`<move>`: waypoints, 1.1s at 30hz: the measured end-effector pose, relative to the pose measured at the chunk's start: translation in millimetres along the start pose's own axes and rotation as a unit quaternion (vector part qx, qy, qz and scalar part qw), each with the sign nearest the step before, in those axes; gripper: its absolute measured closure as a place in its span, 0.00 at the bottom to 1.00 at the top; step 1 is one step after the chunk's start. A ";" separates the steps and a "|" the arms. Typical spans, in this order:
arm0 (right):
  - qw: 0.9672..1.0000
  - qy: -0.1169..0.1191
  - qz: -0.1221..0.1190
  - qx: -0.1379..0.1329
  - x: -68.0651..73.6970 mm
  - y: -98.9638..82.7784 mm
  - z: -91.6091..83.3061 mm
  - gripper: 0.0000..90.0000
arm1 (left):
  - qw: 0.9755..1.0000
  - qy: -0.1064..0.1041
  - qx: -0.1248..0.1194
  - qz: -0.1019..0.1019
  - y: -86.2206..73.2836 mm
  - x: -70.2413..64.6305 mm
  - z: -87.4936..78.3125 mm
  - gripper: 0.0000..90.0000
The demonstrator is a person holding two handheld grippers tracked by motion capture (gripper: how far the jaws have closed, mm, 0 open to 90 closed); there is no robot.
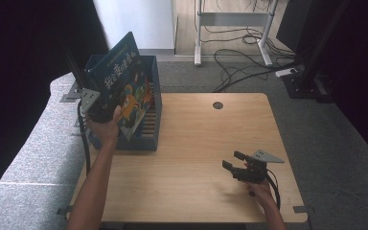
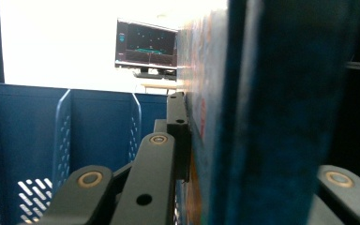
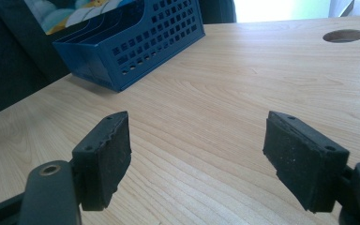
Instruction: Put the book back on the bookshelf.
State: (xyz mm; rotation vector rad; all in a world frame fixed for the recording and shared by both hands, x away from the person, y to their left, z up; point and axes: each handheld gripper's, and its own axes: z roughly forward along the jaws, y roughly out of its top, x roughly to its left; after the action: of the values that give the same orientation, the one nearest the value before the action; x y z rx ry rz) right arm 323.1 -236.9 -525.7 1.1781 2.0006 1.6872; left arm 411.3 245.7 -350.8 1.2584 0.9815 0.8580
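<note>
Gripping a picture book (image 1: 124,81) by its lower edge, the left gripper (image 1: 97,108) holds it tilted above the blue file rack (image 1: 155,103), so the work looks about half done: the book is lifted and over the rack, but as far as the high view shows it is not yet seated upright in a slot. In the left gripper view the jaws are clenched on the book's thin blue edge (image 2: 258,117), with the rack's perforated dividers (image 2: 63,136) beside it and below. What seems left is lowering the book between 2 dividers and letting go. The right gripper (image 1: 235,164) rests well away from the rack on the wooden table (image 1: 206,139), jaws spread wide and holding nothing; its black pads (image 3: 107,154) look rough and grainy. The book is a flat, rigid hardcover with a glossy, bright cartoon cover. The rack is moulded plastic with slotted walls (image 3: 168,33) and a ribbed floor. The table is pale wood-grain laminate with a round cable hole (image 1: 217,105).
</note>
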 end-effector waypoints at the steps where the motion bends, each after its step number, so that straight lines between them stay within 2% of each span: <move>1: 1.000 0.000 0.000 0.000 0.0 0.0 -0.1 0.25 | 1.000 0.000 0.000 -0.001 -1.2 -0.2 1.9 0.92; 14: 1.000 -0.003 0.000 0.001 -0.4 -0.7 0.1 0.25 | 1.000 0.011 0.006 -0.009 -17.2 1.1 24.3 0.92; 17: 1.000 -0.004 -0.001 0.002 -0.5 -0.6 0.0 0.25 | 1.000 0.012 0.003 -0.017 -20.5 0.7 28.8 0.92; 33: 1.000 -0.005 -0.004 0.001 0.0 -0.3 -0.8 0.25 | 0.999 0.031 -0.019 -0.006 -34.3 -8.3 31.7 0.92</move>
State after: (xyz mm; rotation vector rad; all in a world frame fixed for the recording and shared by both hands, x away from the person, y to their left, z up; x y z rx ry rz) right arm 322.5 -237.5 -525.8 1.1757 1.9996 1.6710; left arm 437.7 222.5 -382.6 1.1985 1.0155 0.9070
